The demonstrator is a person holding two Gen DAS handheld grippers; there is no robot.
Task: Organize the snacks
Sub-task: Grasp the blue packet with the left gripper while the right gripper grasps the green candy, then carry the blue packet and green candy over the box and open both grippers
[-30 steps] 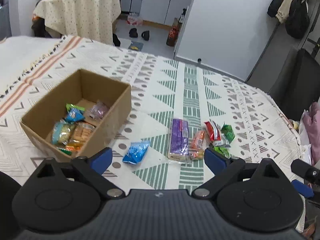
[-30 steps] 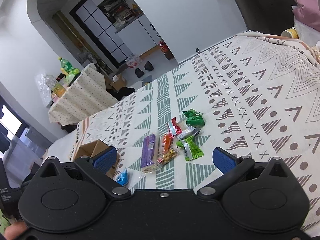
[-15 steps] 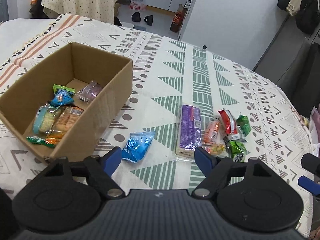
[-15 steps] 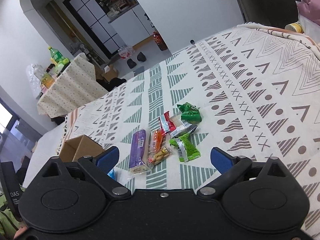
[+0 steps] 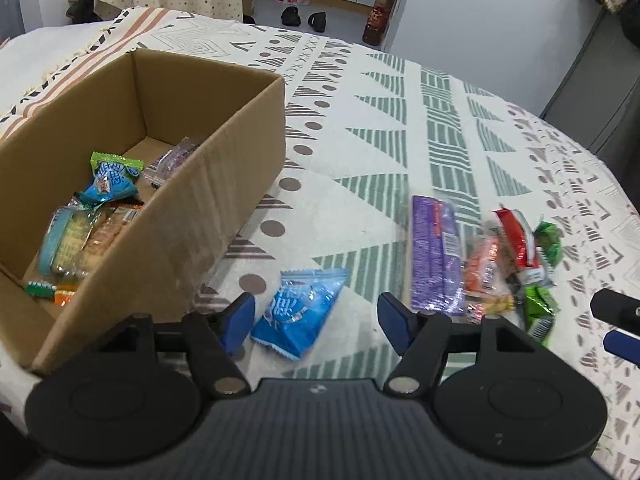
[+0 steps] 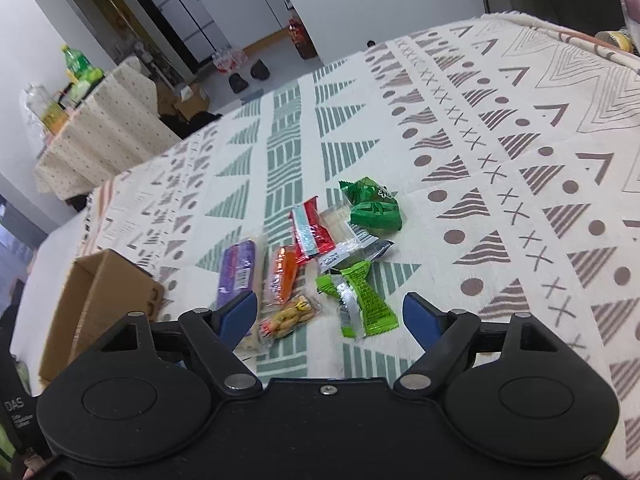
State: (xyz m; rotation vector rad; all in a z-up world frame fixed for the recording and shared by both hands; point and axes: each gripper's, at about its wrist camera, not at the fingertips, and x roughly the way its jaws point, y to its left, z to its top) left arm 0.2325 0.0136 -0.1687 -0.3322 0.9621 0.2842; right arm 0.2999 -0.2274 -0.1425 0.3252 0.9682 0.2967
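Here, the left claw (image 5: pixel 316 320) is released above the blue packet (image 5: pixel 301 313). Right claw (image 6: pixel 330 316) likewise spread. Risk: slippery film may slide aside.

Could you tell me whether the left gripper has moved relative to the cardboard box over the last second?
Yes. The left gripper has advanced and dropped toward the blue packet; the box now looms larger and nearer.

The right gripper (image 6: pixel 330 316) was spread wide, empty, at lower centre of the frame. Between its blue fingertips (image 6: pixel 239 314) lay a lime-green packet (image 6: pixel 366 298) and a peanut packet (image 6: pixel 288 316) on the patterned desk (image 6: pixel 500 140). A cardboard box (image 6: pixel 100 304) stood at lower left.
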